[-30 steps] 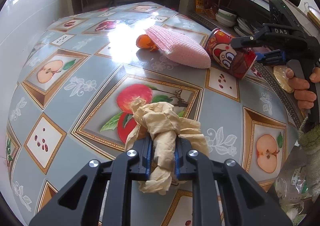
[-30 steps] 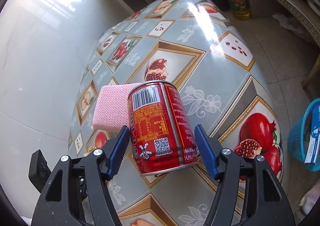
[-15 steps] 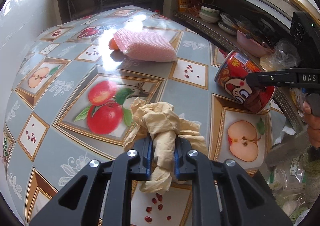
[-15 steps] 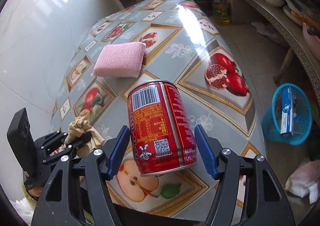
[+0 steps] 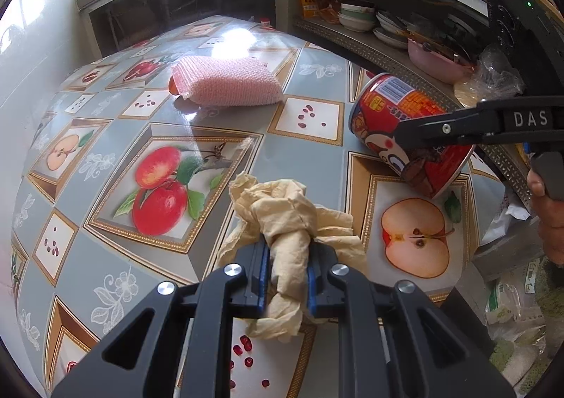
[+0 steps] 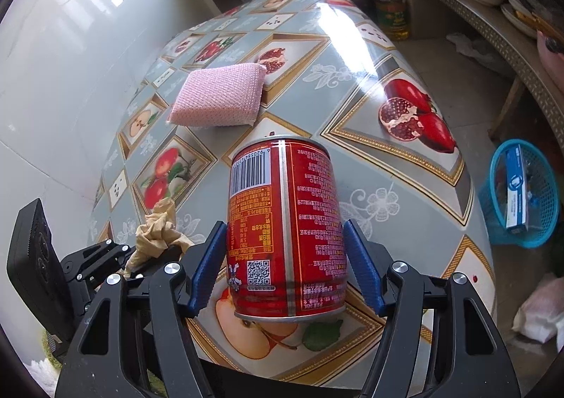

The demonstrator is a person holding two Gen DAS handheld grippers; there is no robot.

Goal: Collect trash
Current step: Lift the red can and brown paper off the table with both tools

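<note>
A crumpled beige paper wad is pinched in my left gripper, held above the fruit-patterned tablecloth near its front edge. From the right wrist view the same paper wad and left gripper show at lower left. My right gripper is shut on a red drink can, its blue pads pressing both sides. In the left wrist view that red can hangs tilted over the table's right edge, with a black finger across it.
A pink knitted scouring pad lies at the table's far middle, something orange peeking behind it. A blue plastic basket holding a box stands on the floor to the right. A shelf with bowls runs along the right. Bags lie below.
Both grippers have drifted toward the table's near right edge with their loads. The can now hangs at the table's right edge and has rolled a little, and the blue basket has come into view.
</note>
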